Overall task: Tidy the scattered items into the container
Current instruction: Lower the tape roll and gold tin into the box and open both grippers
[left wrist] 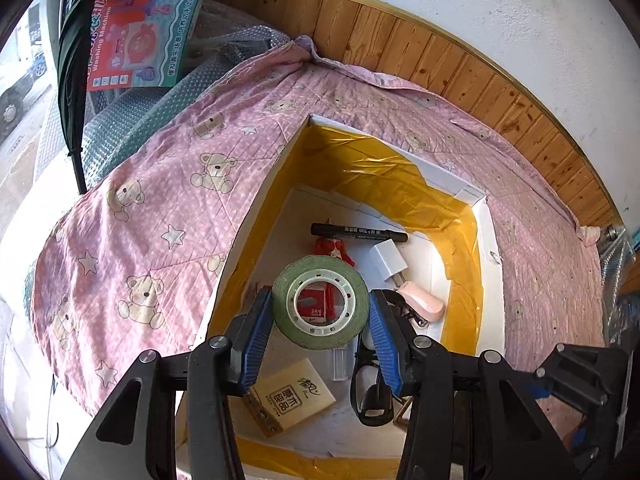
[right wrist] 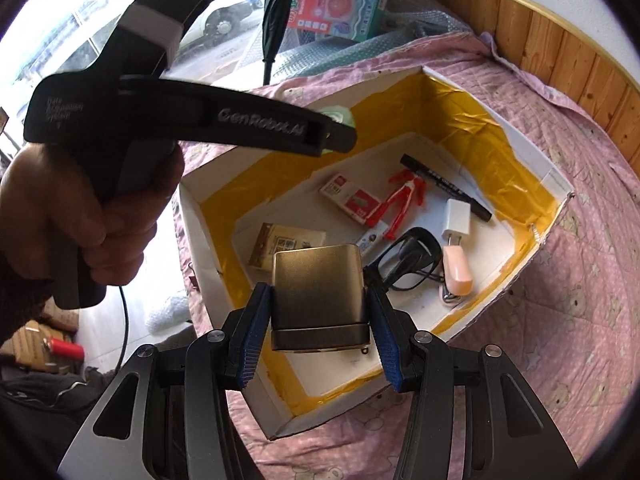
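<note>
A white box lined with yellow tape (left wrist: 460, 216) (right wrist: 532, 160) lies on the pink bear-print cloth. My left gripper (left wrist: 320, 312) is shut on a green tape roll (left wrist: 320, 336), held over the box. My right gripper (right wrist: 318, 312) is shut on a brown metallic case (right wrist: 318, 280) above the box's near end. Inside lie a black marker (left wrist: 360, 232) (right wrist: 444, 186), a red figure (right wrist: 400, 200), a white charger (left wrist: 388, 260) (right wrist: 456, 216), a pink stapler (left wrist: 424, 302) (right wrist: 458, 266), black glasses (left wrist: 370, 380) (right wrist: 412, 252), a staple box (right wrist: 350, 198) and a tissue pack (left wrist: 288, 398) (right wrist: 286, 244).
The pink cloth (left wrist: 160, 200) covers the surface around the box. A toy washing-machine carton (left wrist: 140, 32) and a folded dark umbrella (left wrist: 72, 80) stand at the back left. Wood panelling (left wrist: 480, 68) runs behind. A hand (right wrist: 80, 216) holds the left gripper's handle.
</note>
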Motion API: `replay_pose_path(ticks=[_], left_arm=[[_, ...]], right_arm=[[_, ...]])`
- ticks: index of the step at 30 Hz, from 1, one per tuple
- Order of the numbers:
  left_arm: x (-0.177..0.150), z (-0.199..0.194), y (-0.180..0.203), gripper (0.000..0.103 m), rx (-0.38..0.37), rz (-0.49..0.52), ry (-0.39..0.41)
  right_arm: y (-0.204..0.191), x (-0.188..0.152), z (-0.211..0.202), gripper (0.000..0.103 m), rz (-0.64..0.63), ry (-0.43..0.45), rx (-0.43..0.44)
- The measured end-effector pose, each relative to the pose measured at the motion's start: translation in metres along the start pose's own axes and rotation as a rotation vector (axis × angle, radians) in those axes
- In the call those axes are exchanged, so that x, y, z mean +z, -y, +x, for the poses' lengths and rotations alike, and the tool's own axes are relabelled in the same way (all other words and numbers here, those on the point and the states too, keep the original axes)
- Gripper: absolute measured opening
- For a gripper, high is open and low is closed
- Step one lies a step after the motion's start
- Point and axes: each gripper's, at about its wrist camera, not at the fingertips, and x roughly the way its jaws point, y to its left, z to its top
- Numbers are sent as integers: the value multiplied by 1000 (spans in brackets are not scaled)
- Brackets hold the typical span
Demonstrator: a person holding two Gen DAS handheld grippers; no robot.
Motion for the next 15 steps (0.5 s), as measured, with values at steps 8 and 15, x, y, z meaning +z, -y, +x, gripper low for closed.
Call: replay_pose_path(ticks=[8,15], left_arm=[[20,29,10,49,21,50,-41],[24,37,13,49,52,56,-38]], right_arm=[[-2,-9,18,52,6,-50,13],[-5,-13,24,52,-6,-73,28]])
